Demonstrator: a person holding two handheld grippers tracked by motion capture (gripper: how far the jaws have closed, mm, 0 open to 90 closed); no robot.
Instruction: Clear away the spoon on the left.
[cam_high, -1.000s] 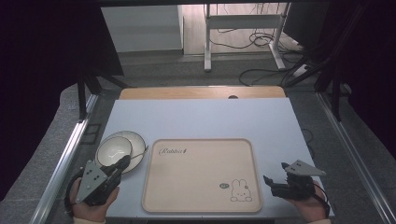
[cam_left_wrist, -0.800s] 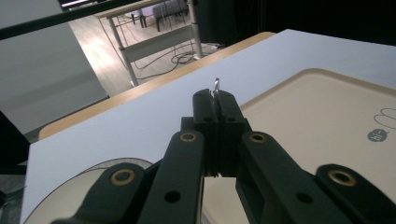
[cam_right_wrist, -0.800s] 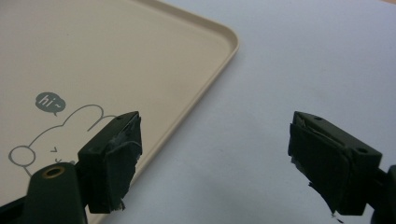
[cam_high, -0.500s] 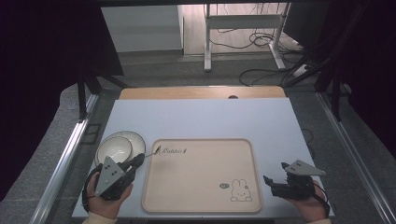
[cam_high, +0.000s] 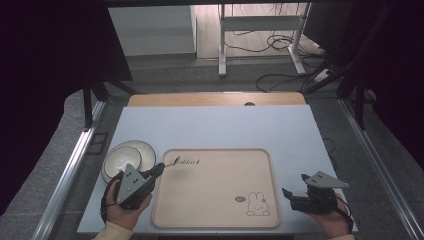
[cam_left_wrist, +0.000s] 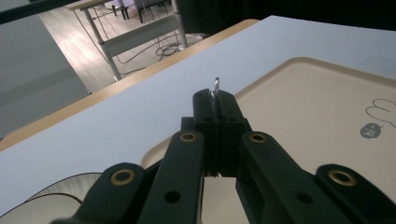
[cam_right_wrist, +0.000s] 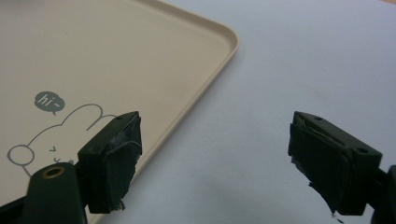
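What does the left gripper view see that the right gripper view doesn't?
Left gripper view: the left gripper, fingers shut on a thin shiny metal piece, a plate and the floor. Right gripper view: the right gripper, fingers open, and the rabbit's face. Shared: the beige tray and the white table.

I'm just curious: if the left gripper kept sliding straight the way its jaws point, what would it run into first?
Probably nothing soon. The left gripper, shut on a small metal piece, points over the tray's far left corner; beyond lies bare white table, then its wooden edge. Depth is hard to judge.
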